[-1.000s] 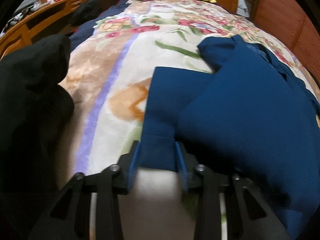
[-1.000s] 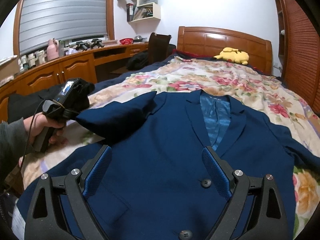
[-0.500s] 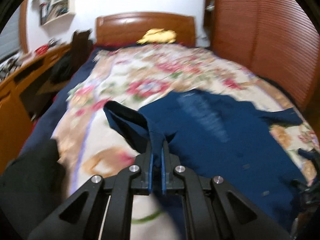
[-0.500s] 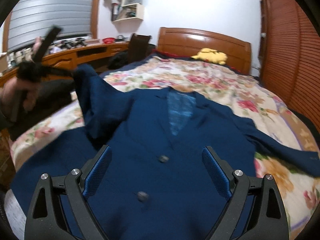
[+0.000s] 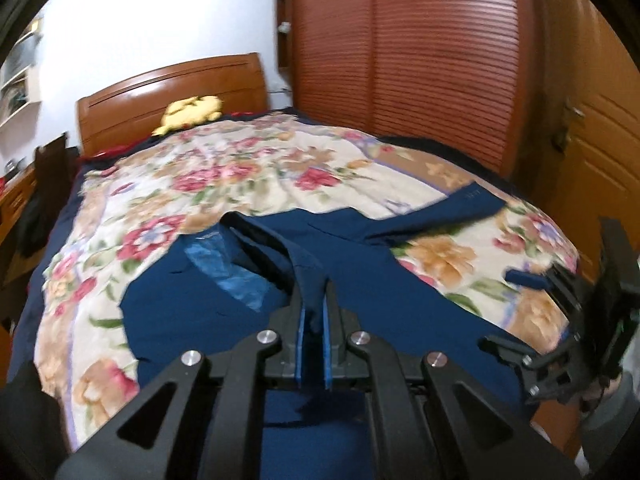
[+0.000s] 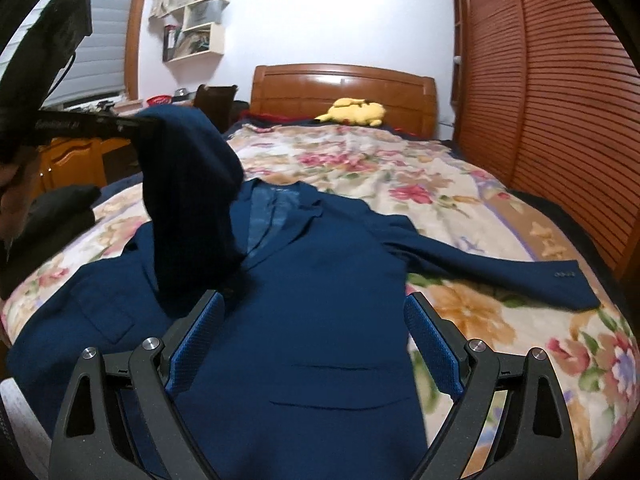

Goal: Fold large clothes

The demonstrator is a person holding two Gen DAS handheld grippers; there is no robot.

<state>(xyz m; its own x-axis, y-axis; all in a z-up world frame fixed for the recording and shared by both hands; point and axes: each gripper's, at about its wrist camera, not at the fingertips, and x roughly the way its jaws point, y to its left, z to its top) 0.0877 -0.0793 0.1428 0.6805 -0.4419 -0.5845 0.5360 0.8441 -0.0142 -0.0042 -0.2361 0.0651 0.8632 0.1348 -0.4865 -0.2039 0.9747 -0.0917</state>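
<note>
In the left wrist view, the left hand-held gripper (image 5: 313, 320) is closed on a fold of the blue jacket (image 5: 360, 280), near the end of one sleeve as far as I can judge. The cloth runs up between the two blue pads and is pinched firmly. The jacket lies face up on the flowered bedspread (image 5: 248, 176) of the bed, with its light blue lining (image 5: 224, 268) showing at the collar. The gripper points forward and slightly down, over the chest of the jacket. At the right edge the right hand-held gripper (image 5: 532, 280) is visible, held by a hand in a grey sleeve.

In the right wrist view, the right hand-held gripper (image 6: 314, 344) has its jaws wide apart and nothing between them. It hovers low over the lower front of the jacket, near a pocket. At the upper left, the lifted sleeve (image 6: 188, 208) hangs from the left gripper in a soft drape. The other sleeve (image 6: 500, 276) lies flat, stretched out toward the wardrobe side.

I judge the jacket to be soft but rather thick and a little heavy, with stiffer shoulders and lapels. The cuff or the hem edge should give a good hold, because a thin single layer may slip.
</note>
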